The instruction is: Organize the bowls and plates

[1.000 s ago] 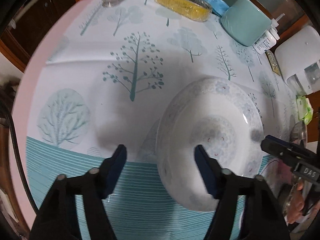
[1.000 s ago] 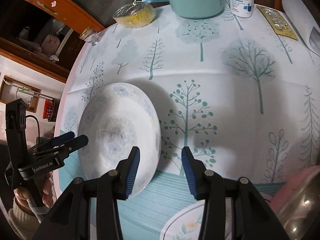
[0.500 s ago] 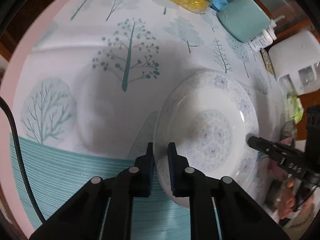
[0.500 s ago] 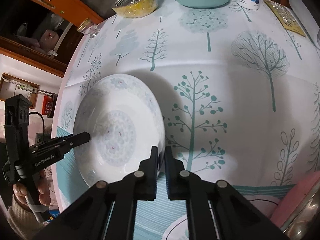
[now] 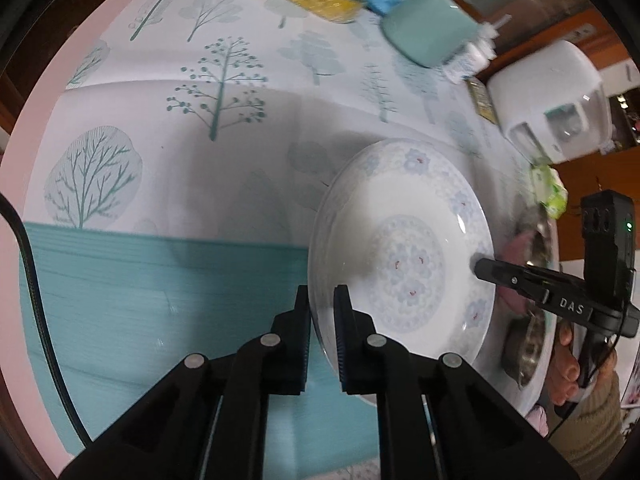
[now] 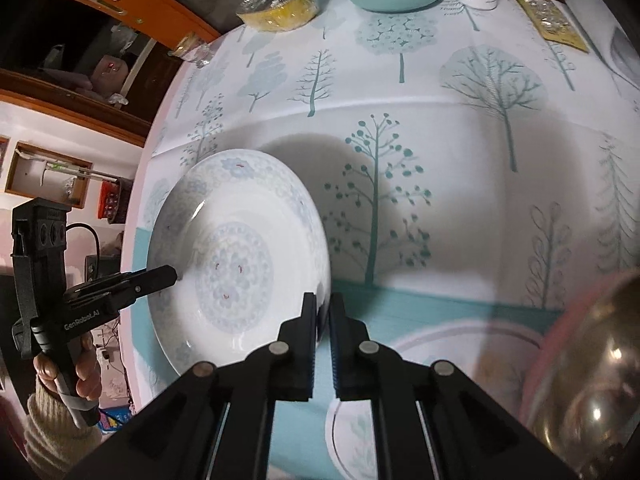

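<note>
Pinching opposite edges of the white floral bowl, the left gripper and right gripper are both gripping with jaws nearly closed on its rim. The bowl is tilting, its hollow facing up toward the cameras, its long axis running away from the jaws above the tree-print worktop. Compared with a second ago, both pairs of jaws have narrowed from wide open onto the rim. A steel bowl is sitting near the right gripper, its contents indiscernible.

white plate w/ pale-blue floral rings, teal tree-print cloth
</note>
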### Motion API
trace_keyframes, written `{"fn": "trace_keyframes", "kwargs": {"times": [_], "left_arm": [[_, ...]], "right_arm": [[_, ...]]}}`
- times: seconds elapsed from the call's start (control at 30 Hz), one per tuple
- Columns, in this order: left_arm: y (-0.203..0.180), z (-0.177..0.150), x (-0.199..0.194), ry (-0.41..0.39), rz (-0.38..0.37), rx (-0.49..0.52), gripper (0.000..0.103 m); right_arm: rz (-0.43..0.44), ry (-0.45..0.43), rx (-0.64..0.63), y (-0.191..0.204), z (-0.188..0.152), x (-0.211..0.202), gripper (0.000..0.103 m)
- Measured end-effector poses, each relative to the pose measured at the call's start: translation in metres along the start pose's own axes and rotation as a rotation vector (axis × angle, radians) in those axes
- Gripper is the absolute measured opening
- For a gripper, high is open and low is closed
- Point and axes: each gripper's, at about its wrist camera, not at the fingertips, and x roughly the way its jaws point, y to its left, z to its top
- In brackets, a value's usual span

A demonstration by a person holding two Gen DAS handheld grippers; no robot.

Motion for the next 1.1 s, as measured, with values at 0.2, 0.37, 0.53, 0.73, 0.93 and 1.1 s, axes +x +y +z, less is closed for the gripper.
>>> {"fn": "trace_keyframes", "kwargs": {"times": [0.2,0.37,0.53,0.73,0.93,1.1], "left_arm": [[-0.034,-0.045,-0.035,-0.006,-0.038,0.049,0.009],[-0.063,-0.090,-0.056,0.004,-0.042,0.076,0.009],[-0.090,-0.134,-0.068,0.006,-0.047,0.092,0.009],[-0.116,-0.195,-0.072,0.003,-0.054,0.098,0.010],[-0.130,-0.247,-0.065,-0.003,-0.056,0.096,0.011],[-0.136,-0.282,-0.049,0.010,-0.038,0.099,0.011]], "right_arm": [[0.011,-0.009,-0.007,-0.003,-0.038,-0.038,0.006],[0.004,-0.019,-0.007,-0.006,-0.082,-0.071,0.006],[-0.013,-0.049,-0.021,-0.012,-0.129,-0.103,0.006],[-0.008,-0.069,-0.017,-0.023,-0.180,-0.131,0.006],[-0.016,-0.067,-0.036,-0.035,-0.231,-0.138,0.006],[-0.048,-0.054,-0.058,-0.044,-0.267,-0.127,0.006]]}}
